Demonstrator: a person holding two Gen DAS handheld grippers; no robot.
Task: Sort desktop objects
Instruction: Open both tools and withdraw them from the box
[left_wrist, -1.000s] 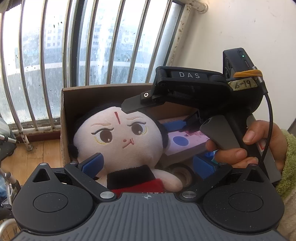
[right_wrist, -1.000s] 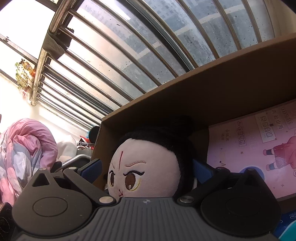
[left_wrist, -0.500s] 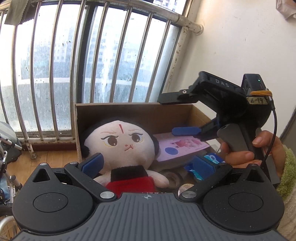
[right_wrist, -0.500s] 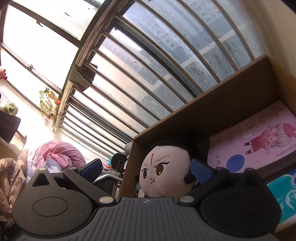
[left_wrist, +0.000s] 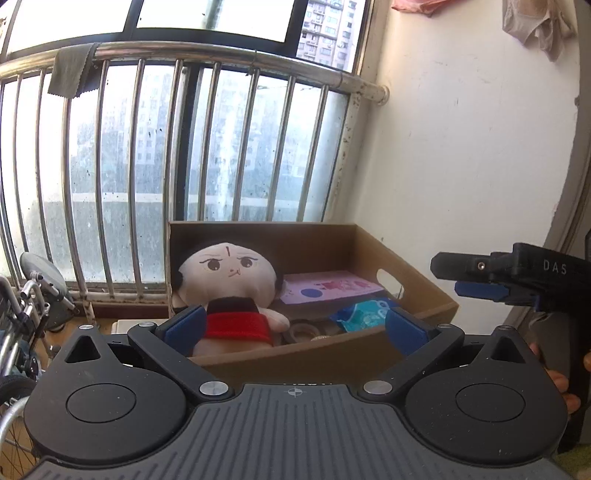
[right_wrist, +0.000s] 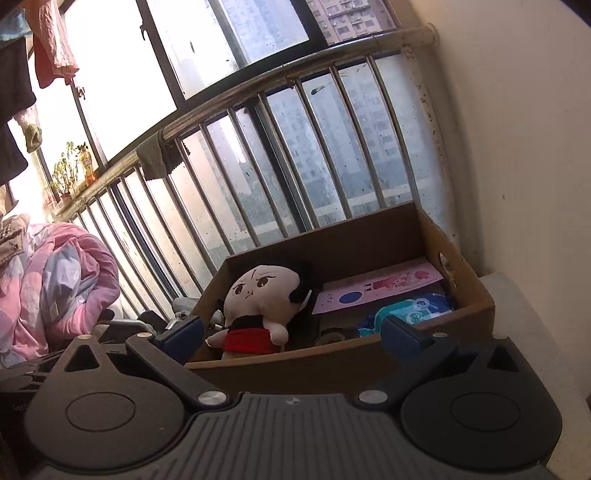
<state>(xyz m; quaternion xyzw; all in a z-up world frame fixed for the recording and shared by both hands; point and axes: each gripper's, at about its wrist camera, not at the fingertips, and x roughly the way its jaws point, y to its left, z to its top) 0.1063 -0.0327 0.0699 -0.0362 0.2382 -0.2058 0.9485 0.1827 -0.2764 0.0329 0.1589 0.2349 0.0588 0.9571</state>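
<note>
A plush doll (left_wrist: 227, 280) with black hair and a red skirt sits upright at the left end of a cardboard box (left_wrist: 417, 280); it also shows in the right wrist view (right_wrist: 260, 301). Beside it in the box lie a pink card (left_wrist: 328, 290), a blue packet (left_wrist: 364, 314) and a tape roll (left_wrist: 301, 332). My left gripper (left_wrist: 295, 328) is open and empty, in front of the box. My right gripper (right_wrist: 291, 334) is open and empty, also in front of the box (right_wrist: 476, 291); it shows at the right edge of the left wrist view (left_wrist: 517, 280).
A barred railing (left_wrist: 184, 147) and window stand behind the box. A white wall (left_wrist: 461, 147) is on the right. A wheelchair frame (left_wrist: 26, 314) stands at the left. Pink bedding (right_wrist: 55, 284) lies at the left in the right wrist view.
Both grippers have pulled back out of the box and away from the doll. The doll stays seated in the box.
</note>
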